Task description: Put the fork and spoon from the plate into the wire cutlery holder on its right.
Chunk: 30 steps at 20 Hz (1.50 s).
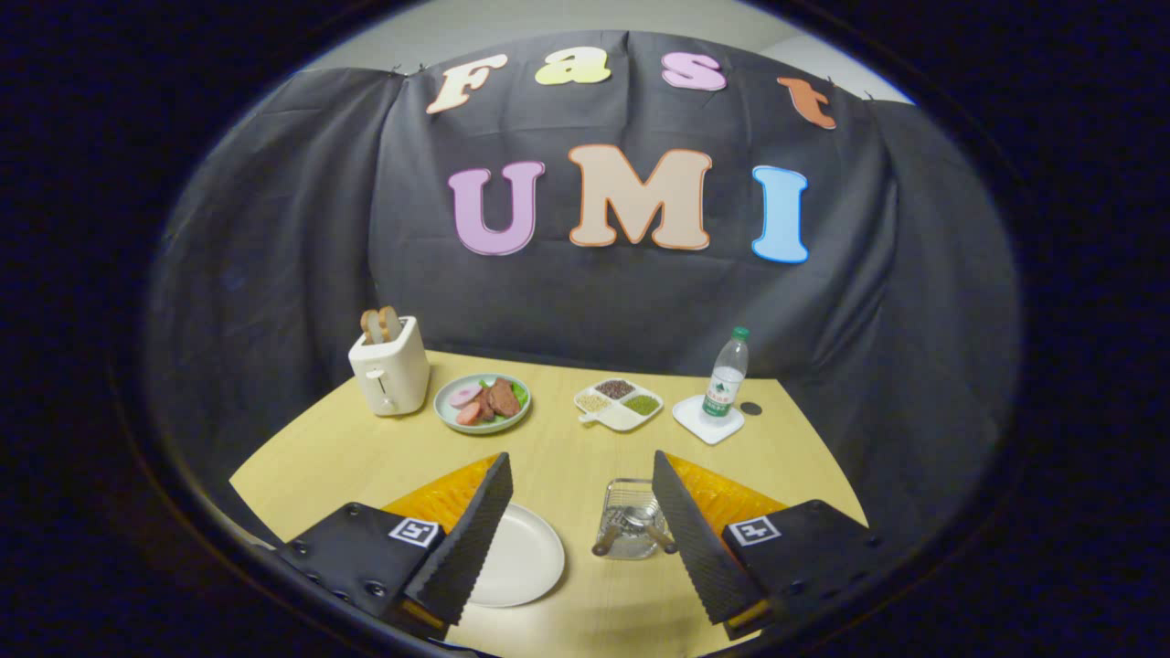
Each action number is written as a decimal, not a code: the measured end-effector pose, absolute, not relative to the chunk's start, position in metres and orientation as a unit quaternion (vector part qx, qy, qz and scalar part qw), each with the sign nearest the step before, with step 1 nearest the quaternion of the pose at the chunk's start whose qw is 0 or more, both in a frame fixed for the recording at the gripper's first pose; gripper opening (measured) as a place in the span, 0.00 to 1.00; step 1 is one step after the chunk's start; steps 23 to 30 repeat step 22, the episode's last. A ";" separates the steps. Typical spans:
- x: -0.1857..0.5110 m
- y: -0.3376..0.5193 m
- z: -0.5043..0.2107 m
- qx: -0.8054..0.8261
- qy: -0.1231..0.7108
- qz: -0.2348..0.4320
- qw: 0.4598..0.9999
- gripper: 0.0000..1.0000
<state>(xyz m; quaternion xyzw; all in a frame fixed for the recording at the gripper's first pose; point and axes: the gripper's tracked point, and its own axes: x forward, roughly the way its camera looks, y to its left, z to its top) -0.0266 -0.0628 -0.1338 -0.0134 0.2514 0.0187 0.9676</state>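
Open gripper (580, 489) held above the table (558, 448), with both pieces of cutlery already standing in the wire cutlery holder (631, 530).

The gripper's two fingers are spread wide and grasp nothing. The wire cutlery holder sits between the fingers, close against the right one, and two wooden handles (605, 544) stick out of it toward the camera; which is the fork and which the spoon cannot be told. Just left of the holder lies the white plate (526, 557), bare, partly behind the left finger. Beyond the holder sits a divided dish (619, 404) of grains; farther back and left of the holder are a plate of food (482, 402) and a toaster (389, 370) with bread in it. Back and right of the holder a water bottle (726, 376) stands on a white coaster (707, 420).
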 end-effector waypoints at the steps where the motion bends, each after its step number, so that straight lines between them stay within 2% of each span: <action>1: -0.027 -0.058 -0.125 -0.006 0.232 0.019 0.972 0.98; 10: -0.008 -0.051 -0.063 0.005 0.104 0.001 0.995 0.98; 30: 0.009 -0.053 -0.049 0.008 0.081 0.001 0.997 0.98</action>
